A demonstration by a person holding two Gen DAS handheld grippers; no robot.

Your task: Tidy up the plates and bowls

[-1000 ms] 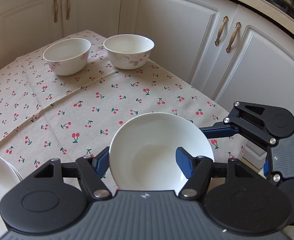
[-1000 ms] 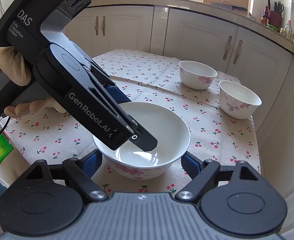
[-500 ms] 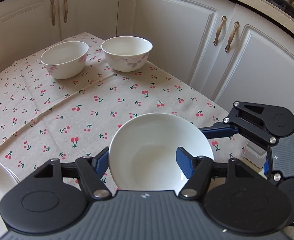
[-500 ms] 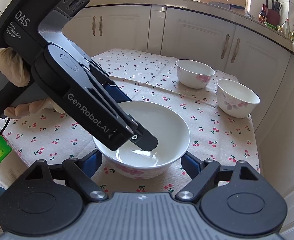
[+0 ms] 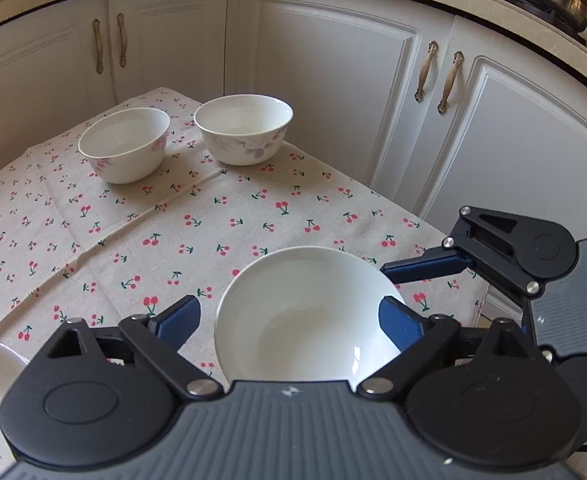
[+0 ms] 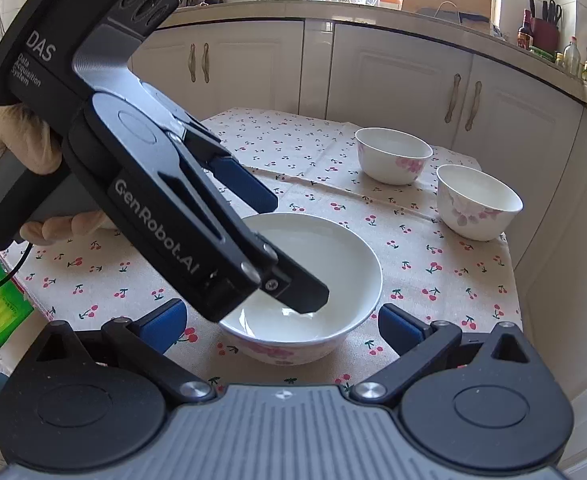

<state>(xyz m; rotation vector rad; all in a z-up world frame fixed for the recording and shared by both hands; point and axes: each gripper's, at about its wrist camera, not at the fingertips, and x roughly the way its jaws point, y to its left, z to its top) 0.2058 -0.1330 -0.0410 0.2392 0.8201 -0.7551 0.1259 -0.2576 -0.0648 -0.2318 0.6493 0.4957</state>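
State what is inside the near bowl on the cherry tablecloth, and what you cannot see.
The near bowl holds no food or dish; only one finger of the left gripper, whose jaws are opening, reaches over its hollow. That finger hides part of the bowl's floor and left wall.

1. Two hand-held black claws: left claw (image 5: 289,320), right claw (image 6: 281,322), each with round black hinge discs, slotted link arms and silver screws at the pivots
2. Blue pads on the fingers (image 5: 177,320), jaws opening on both
3. Ribbed dark grey housing at the bottom of each wrist view, small white mark at its middle
4. White lettering on the left claw's side in the right wrist view: "DAS", "Data Acquisition System", "GenRobot.AI"
5. Grey handle, thin black cable (image 6: 11,276) trailing below
6. Pale beige glove on the hand (image 6: 13,152)
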